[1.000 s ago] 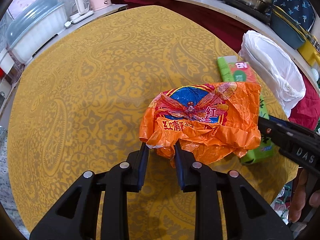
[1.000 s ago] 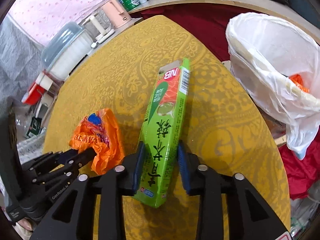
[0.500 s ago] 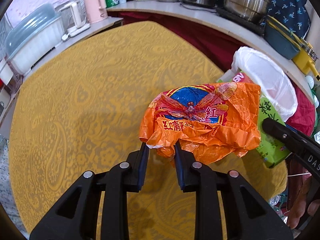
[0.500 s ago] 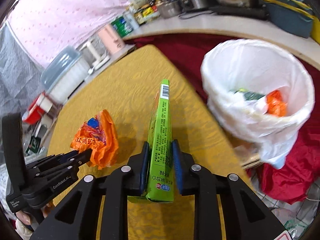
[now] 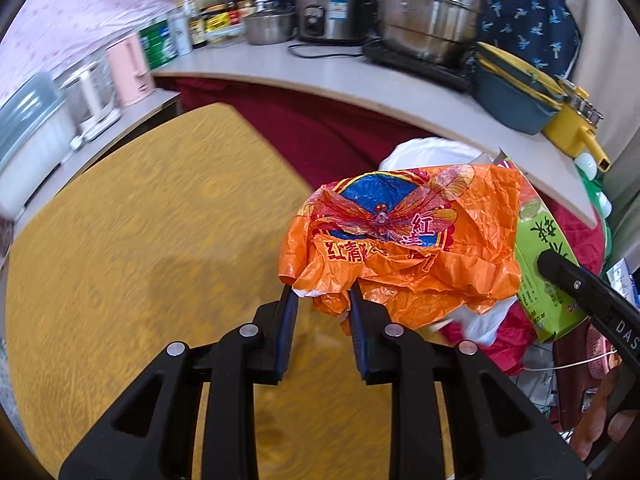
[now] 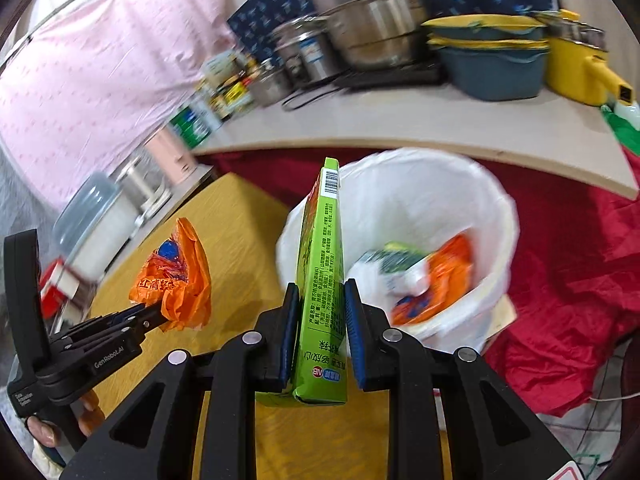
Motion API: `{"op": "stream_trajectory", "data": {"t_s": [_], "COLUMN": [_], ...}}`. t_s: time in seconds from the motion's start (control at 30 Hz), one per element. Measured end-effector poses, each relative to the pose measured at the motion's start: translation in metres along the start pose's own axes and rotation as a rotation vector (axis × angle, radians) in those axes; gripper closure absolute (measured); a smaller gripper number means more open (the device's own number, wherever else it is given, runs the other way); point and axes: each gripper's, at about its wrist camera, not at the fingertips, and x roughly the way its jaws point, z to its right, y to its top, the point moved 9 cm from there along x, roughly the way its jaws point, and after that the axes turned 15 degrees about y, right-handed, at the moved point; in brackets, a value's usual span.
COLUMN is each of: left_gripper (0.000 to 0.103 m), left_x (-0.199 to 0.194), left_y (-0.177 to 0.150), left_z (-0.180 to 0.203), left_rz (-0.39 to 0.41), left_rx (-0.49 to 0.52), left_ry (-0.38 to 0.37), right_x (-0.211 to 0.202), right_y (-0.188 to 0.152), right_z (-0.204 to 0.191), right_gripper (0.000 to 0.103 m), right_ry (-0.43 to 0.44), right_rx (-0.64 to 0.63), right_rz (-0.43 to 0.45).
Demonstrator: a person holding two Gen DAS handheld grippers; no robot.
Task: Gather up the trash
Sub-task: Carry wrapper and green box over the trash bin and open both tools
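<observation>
My left gripper [image 5: 320,300] is shut on a crumpled orange plastic wrapper [image 5: 404,240] with a dragonfly print, held in the air above the yellow table's [image 5: 140,248] right edge. It also shows in the right wrist view [image 6: 176,280], at the left gripper [image 6: 160,314]. My right gripper [image 6: 322,300] is shut on a long green carton [image 6: 322,280], held on edge and pointing at the white-lined trash bin [image 6: 496,216]. The carton shows in the left wrist view [image 5: 544,280] behind the wrapper. The bin [image 5: 424,152] is mostly hidden there.
The bin holds orange and green trash [image 6: 436,276]. Red cloth [image 6: 580,272] lies around it. A grey counter [image 5: 360,84] behind carries steel pots [image 5: 428,8], a rice cooker [image 5: 328,8], bottles and a pink kettle [image 5: 128,68]. A lidded container [image 5: 28,136] stands left.
Both grippers have lifted their loads and swung right, off the table toward the bin. The carton has come off the table and turned on edge; the bin is now straight ahead of it.
</observation>
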Motion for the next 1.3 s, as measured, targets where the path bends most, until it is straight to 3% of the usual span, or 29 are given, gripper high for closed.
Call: {"op": "stream_trajectory", "data": {"t_s": [0.33,0.53,0.8,0.87,1.17,1.3], "left_gripper": [0.077,0.067,0.06,0.051,0.037,0.035], "left_x": [0.022,0.036,0.048,0.047,0.033,0.029], "left_y": [0.045,0.056,0.06,0.062,0.073,0.078], "left_z": [0.075,0.104,0.103,0.1,0.098,0.091], "left_rz": [0.002,-0.006,-0.009,-0.004,0.042,0.054], "left_rx": [0.049,0.063,0.056,0.05,0.029,0.014], "left_ry": [-0.079,-0.101,-0.082,-0.082,-0.114,-0.11], "right_x": [-0.009,0.004,0.017,0.019,0.021,0.023], "right_y": [0.029,0.035,0.036,0.036,0.035,0.035], "right_z": [0.048,0.069,0.079,0.08,0.079,0.077], "right_gripper": [0.081,0.081,0.081,0.081,0.081,0.081], "right_ry": [-0.048,-0.059,-0.055,-0.053,-0.055,-0.052], "right_rx": [0.041,0.071,0.095,0.096,0.097,0.093], "right_rz": [0.047,0.044,0.037,0.036,0.039,0.032]}}
